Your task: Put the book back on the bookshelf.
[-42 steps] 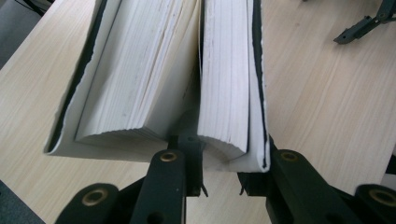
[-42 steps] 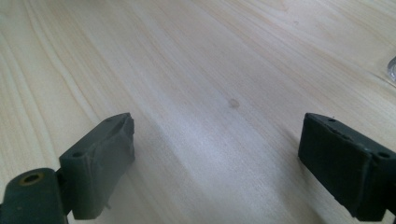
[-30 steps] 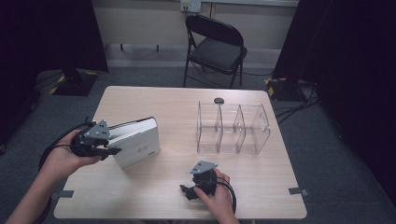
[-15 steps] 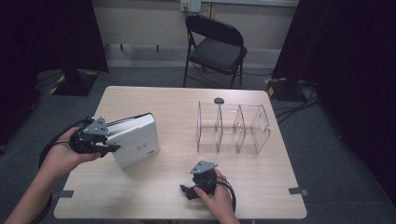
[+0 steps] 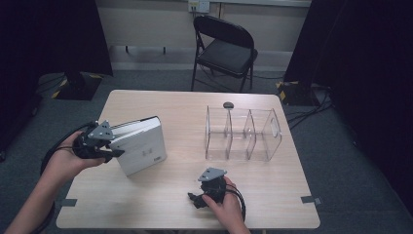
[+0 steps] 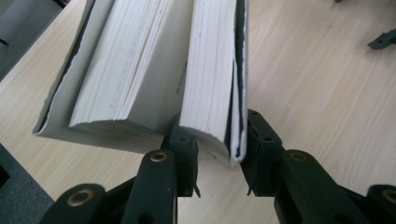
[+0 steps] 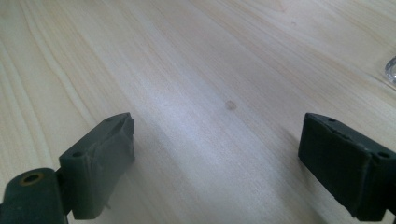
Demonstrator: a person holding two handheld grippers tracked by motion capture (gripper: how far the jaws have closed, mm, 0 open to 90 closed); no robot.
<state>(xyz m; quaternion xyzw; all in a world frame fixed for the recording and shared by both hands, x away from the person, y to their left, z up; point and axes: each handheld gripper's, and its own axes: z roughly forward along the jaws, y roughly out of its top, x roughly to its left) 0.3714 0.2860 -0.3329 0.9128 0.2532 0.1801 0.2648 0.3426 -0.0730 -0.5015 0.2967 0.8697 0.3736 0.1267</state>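
Left gripper (image 6: 212,140): jaws astride the corner of one white book (image 6: 212,74), pads close on both its faces, having just eased apart slightly.
Second book (image 6: 116,65): just beside the first, outside the jaws.
Right gripper (image 7: 215,154): spread wide, over bare table (image 7: 187,60).

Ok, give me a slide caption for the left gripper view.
Left gripper with its jaws around the corner of the right-hand white book, a second book leaning beside it on the wooden table.
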